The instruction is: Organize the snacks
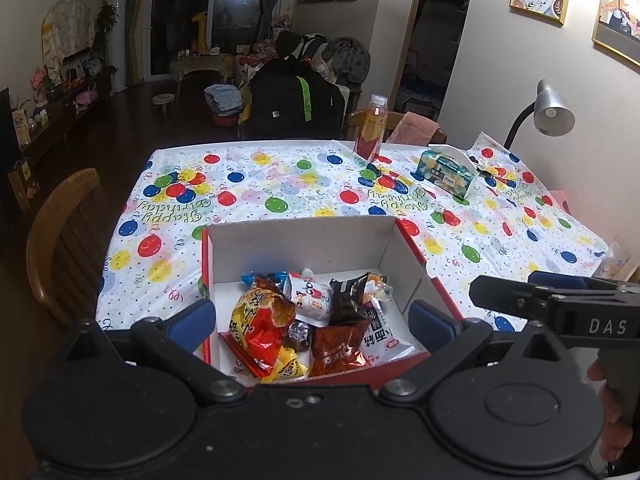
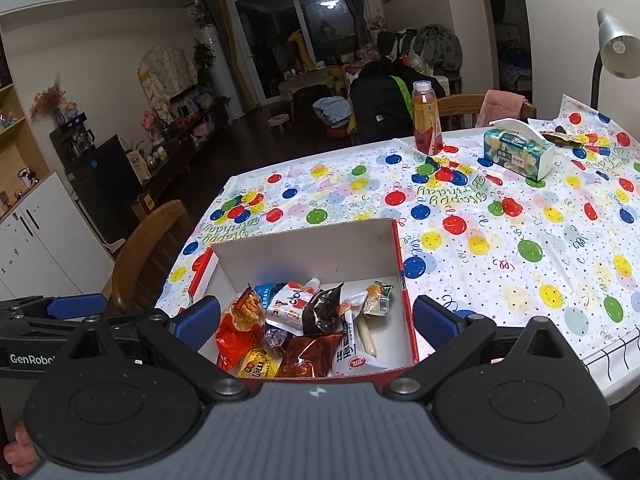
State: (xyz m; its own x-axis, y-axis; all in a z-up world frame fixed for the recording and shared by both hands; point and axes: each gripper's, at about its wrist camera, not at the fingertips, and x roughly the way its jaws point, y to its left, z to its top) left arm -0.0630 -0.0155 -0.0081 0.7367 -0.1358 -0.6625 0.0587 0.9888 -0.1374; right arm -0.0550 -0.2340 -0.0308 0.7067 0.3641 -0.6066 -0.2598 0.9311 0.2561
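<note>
1. Two handheld grippers hover side by side above a cardboard box [image 1: 304, 240] with red outer walls and a white inside, which sits on a table near its close edge.
2. Left gripper [image 1: 314, 322]: its blue-padded fingers [image 1: 192, 320] are spread wide and hold nothing; the box's contents show between them.
3. Right gripper [image 2: 316, 322]: its fingers [image 2: 436, 324] are likewise spread wide and empty, one to either side of the box.
4. Snacks lie heaped in the near half of the box: a red and yellow bag [image 1: 260, 328], a white pouch with a spout [image 2: 292, 304], a black packet [image 2: 320, 312], a dark red packet [image 1: 340, 350], a white packet with bold lettering [image 1: 384, 332] and a pale stick-shaped snack [image 2: 366, 334] along the right side.
5. A tablecloth [image 2: 520, 248] printed with coloured balloons and birthday lettering covers the table.
6. Farther back stand a drink bottle [image 2: 426, 118] and, just to its right, a tissue box [image 2: 518, 154], both well apart from the cardboard box.
7. A grey desk lamp [image 1: 554, 110] leans over the far right corner.
8. A wooden chair [image 1: 60, 240] stands at the table's left side.
</note>
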